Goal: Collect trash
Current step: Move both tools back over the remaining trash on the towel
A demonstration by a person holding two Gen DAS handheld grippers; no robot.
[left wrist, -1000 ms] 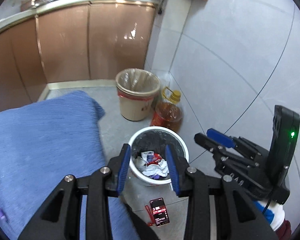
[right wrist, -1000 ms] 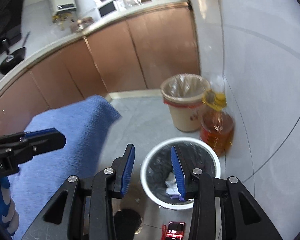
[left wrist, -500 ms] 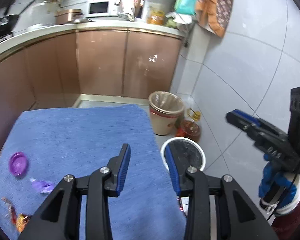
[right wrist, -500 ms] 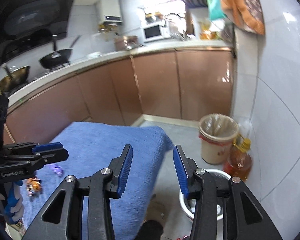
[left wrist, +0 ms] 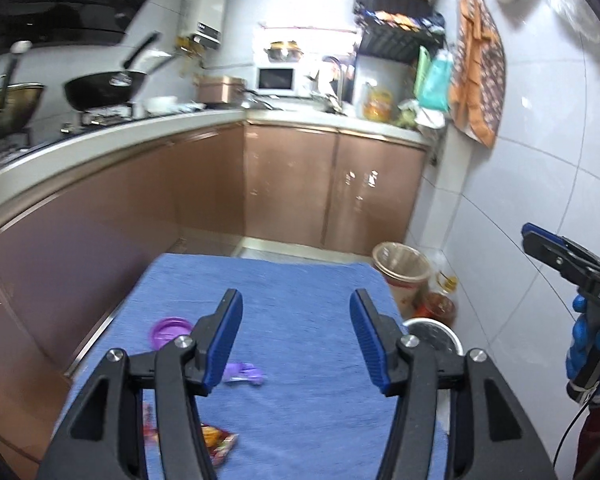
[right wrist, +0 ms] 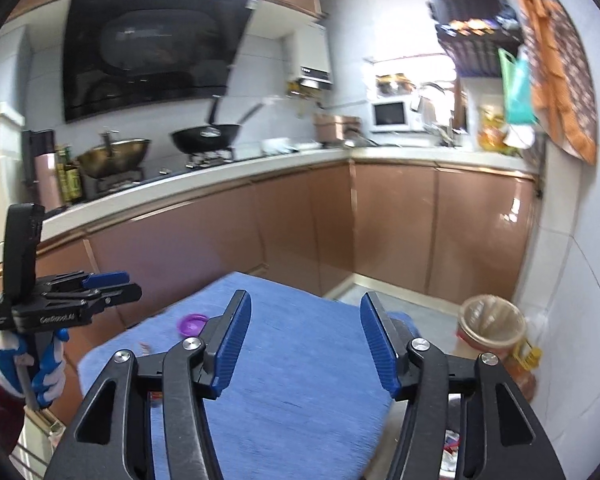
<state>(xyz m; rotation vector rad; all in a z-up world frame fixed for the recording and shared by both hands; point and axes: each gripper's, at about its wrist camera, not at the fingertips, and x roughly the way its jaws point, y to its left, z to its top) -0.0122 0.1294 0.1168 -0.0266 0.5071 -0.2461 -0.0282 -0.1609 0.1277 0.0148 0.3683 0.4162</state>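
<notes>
A blue cloth covers the table. On it lie a purple lid, a purple wrapper and a red-orange snack packet. My left gripper is open and empty above the cloth, with the wrapper just right of its left finger. My right gripper is open and empty, higher over the table; the purple lid shows beyond it. The white trash bin stands on the floor right of the table, and its contents peek out low in the right wrist view.
A beige lined bin and an oil bottle stand against the tiled wall. Brown cabinets with a cluttered counter run behind and to the left of the table. The other gripper hangs at the right.
Both grippers have lifted away from the white bin and swung left over the blue table. Both jaws have opened wider. The trash on the cloth has come into view.
</notes>
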